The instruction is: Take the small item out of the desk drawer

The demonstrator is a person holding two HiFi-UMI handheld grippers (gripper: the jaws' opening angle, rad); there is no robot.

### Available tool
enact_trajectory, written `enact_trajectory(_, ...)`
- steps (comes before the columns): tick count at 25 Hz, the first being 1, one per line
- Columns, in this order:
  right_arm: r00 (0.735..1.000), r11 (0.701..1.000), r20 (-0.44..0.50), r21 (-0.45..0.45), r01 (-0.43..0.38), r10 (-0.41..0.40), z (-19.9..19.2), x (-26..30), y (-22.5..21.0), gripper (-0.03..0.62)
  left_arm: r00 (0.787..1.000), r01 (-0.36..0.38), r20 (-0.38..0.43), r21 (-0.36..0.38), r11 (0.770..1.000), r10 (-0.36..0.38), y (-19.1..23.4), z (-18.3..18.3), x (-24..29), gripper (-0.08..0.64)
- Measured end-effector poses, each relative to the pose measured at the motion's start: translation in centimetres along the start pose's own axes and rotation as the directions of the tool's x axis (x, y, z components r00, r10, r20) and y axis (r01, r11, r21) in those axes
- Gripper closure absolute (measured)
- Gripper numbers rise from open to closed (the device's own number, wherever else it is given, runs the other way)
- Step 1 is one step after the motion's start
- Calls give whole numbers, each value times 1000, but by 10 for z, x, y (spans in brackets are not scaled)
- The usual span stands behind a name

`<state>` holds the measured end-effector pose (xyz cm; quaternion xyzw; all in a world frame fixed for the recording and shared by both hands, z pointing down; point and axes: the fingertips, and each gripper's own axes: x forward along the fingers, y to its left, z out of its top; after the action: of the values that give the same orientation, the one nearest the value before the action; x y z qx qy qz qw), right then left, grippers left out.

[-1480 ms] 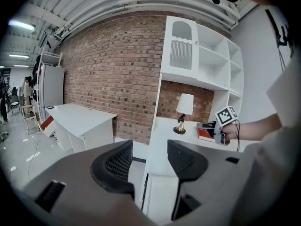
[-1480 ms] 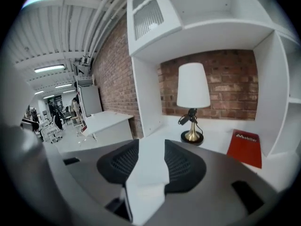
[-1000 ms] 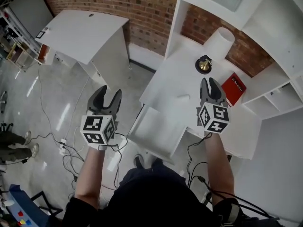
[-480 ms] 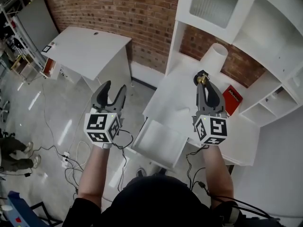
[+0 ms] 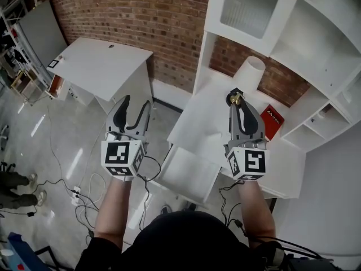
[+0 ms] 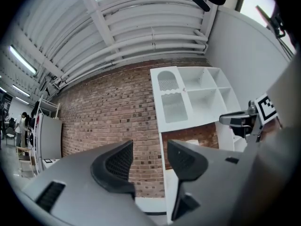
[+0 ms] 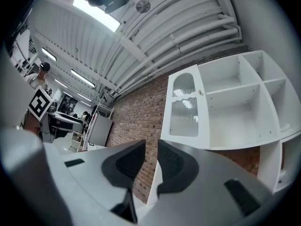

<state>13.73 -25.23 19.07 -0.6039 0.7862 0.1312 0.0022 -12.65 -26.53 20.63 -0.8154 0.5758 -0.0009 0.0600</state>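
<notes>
Over floor [image 5: 39, 134], left hand-held gripper [image 5: 136, 101] agape, empty

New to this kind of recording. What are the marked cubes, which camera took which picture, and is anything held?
No robot: a person holds a two-jaw tool in each hand, and the marked cubes are part of those tools. The head view looks down from a camera on the person's head. It shows the left gripper and right gripper held up before a white desk with its drawer pulled out. On the desk are a red book, a white cylinder and a small black-and-brass thing. The two gripper views come from cameras riding on each tool, looking along its jaws. The left jaws stand apart; the right jaws have just been closing, with a narrow gap left. Nothing is between either pair.
</notes>
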Motion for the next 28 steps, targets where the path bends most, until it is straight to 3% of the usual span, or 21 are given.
enact_trajectory(28,1000,1000,-8,17,-4,4,-8,-14,0,514,1000,1,-19,-10,1000,-1,-4,-12,-8,334)
